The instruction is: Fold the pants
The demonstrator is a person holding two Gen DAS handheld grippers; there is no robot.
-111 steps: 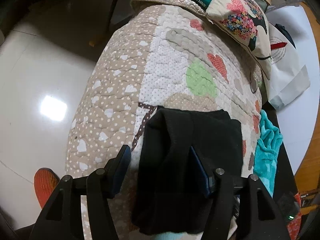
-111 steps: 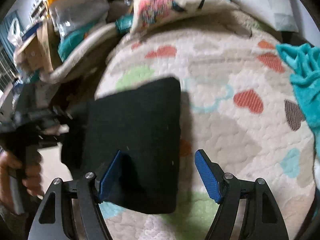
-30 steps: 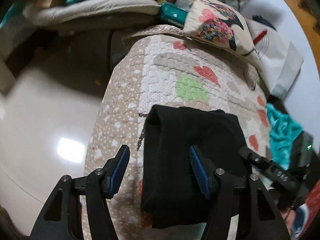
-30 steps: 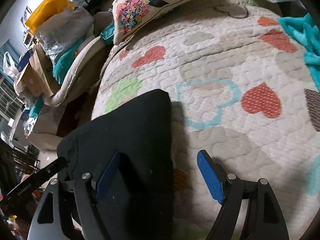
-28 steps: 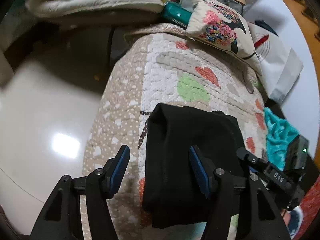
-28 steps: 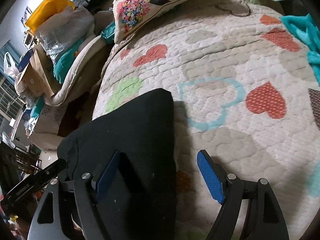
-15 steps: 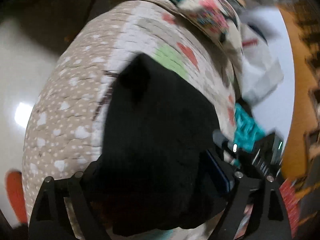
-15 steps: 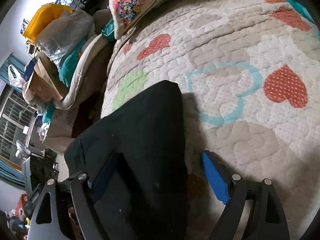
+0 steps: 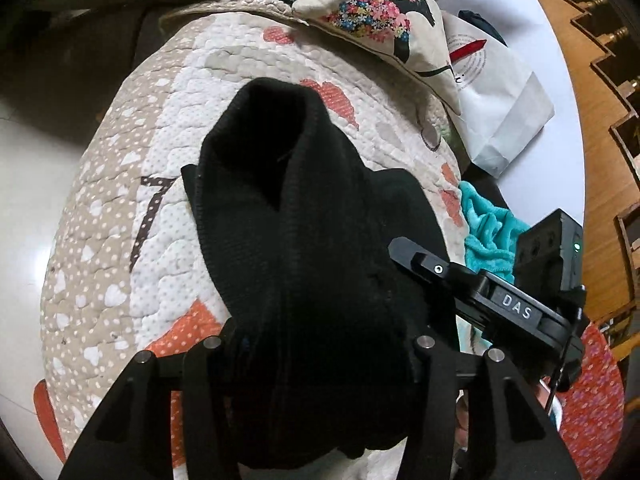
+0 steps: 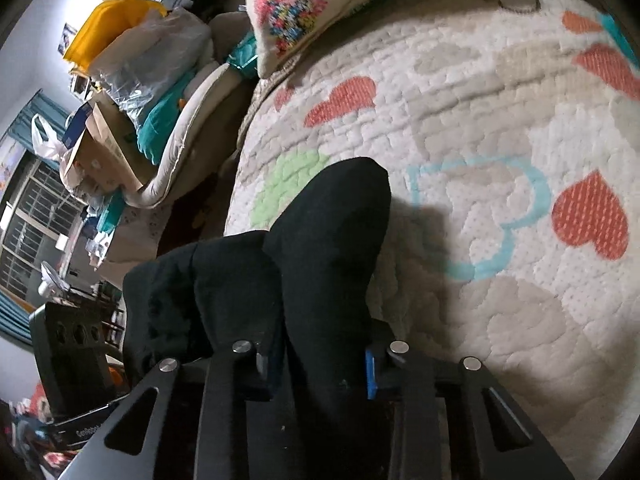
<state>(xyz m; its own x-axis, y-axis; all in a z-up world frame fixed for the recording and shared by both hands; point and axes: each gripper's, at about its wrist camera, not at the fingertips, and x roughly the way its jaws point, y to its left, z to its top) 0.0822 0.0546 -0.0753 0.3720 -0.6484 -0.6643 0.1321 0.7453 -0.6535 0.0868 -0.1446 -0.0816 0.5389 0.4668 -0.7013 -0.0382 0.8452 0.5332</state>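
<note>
A: Grippers first. How do they stand?

B: The left gripper [image 9: 320, 344] is closed on the black pants [image 9: 304, 240]; bunched cloth fills the gap between its jaws and hides the pads. The right gripper [image 10: 320, 360] is clamped on the pants [image 10: 320, 248] too, with a blue pad [image 10: 370, 374] showing at the edge of the pinched cloth.

A: And the pants themselves?

B: Folded into a thick black bundle, held at the near end by both tools. The far end rises in a rounded hump above the quilt [image 9: 188, 92], casting a shadow on it in the right wrist view.

A: What lies around it?

B: The quilt [image 10: 500, 128] is cream with red, green and blue hearts. A floral cushion [image 9: 380, 12] sits at its far edge, a white paper bag [image 9: 500, 92] beside that, and a teal cloth [image 9: 488, 232] lies off the right side. In the right wrist view a yellow bin [image 10: 108, 20] tops the clutter to the left.
</note>
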